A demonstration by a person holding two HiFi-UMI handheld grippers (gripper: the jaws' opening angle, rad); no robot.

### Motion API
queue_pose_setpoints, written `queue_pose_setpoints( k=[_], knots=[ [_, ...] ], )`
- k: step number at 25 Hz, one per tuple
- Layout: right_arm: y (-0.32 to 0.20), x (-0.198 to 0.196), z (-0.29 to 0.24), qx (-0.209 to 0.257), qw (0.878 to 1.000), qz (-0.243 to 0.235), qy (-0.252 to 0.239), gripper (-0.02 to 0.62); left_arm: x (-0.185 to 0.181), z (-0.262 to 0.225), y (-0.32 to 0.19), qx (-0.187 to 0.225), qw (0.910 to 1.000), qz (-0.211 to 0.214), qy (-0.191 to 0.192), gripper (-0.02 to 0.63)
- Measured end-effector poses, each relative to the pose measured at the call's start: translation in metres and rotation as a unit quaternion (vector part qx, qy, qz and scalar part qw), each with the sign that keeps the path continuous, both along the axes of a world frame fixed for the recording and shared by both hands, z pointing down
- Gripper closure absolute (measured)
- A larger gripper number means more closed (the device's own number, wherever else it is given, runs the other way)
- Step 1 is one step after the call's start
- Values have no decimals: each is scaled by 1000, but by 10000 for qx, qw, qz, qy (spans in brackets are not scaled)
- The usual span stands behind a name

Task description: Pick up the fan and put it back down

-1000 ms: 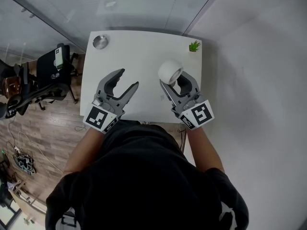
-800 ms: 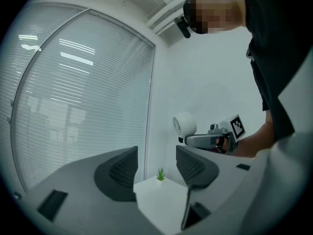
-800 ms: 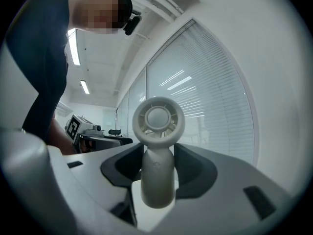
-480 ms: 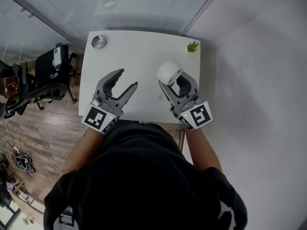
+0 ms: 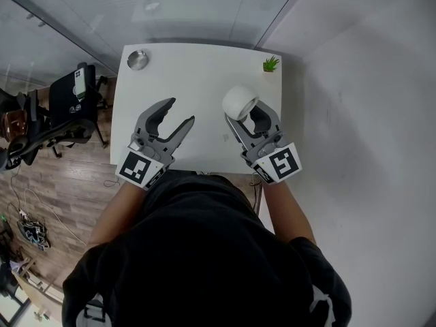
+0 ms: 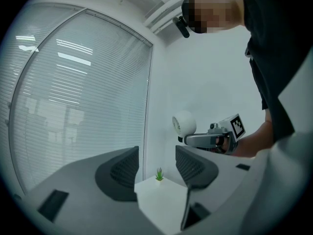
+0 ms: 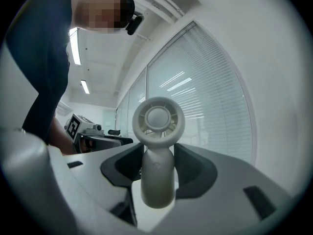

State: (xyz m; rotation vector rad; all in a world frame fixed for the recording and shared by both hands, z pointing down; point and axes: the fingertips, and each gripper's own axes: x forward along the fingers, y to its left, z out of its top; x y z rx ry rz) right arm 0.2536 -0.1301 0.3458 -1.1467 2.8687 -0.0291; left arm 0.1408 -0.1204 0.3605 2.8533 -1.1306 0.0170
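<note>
gripping the white fan (image 5: 240, 101) by its handle, the right gripper (image 5: 246, 112) has both jaws pressed against the handle's sides, and the fan's round head stands upright above them. the fan hangs over the right half of the white table (image 5: 197, 67), nearer the table's front edge than its back, and the left gripper view shows it lifted clear of the tabletop. in the right gripper view the fan (image 7: 157, 151) fills the middle, its ringed face turned toward the camera and its handle running down between the dark pads of the right gripper (image 7: 159, 163). the left gripper (image 5: 180, 112) sits over the left half of the table, level with the other one, and its jaws stand apart with nothing between them. its own view shows the left gripper (image 6: 157, 163) framing only the table's far corner. a small green plant (image 5: 271, 64) stands at the table's back right corner, and a round metal dish (image 5: 137, 59) sits at its back left corner. a black chair (image 5: 75, 97) stands on the wooden floor left of the table, and slatted blinds (image 6: 73, 106) cover the window behind the table.
</note>
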Motion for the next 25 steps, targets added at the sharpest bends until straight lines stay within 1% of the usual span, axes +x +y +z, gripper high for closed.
queue_pose_setpoints(
  k=[4, 8, 13, 18, 21, 25],
  knots=[
    [3, 5, -2, 9, 10000, 28, -9, 400, 6, -9, 2, 61, 9999, 4, 80, 367],
    [4, 8, -3, 23, 10000, 54, -36, 400, 4, -1, 4, -33, 10000, -11, -46, 367],
    [6, 9, -2, -95, 9999, 105, -7, 400, 3, -7, 6, 25, 10000, -49, -68, 367],
    [1, 4, 13, -406, 9988, 232, 111, 400, -10, -6, 0, 91, 9999, -78, -106, 354],
    [-7, -3, 26, -672, 9967, 386, 221, 400, -25, 0, -7, 18, 9998, -132, -174, 350],
    [-17, -22, 44, -1072, 9917, 605, 359, 400, -47, 1, -17, 87, 9999, -124, -52, 348]
  ],
)
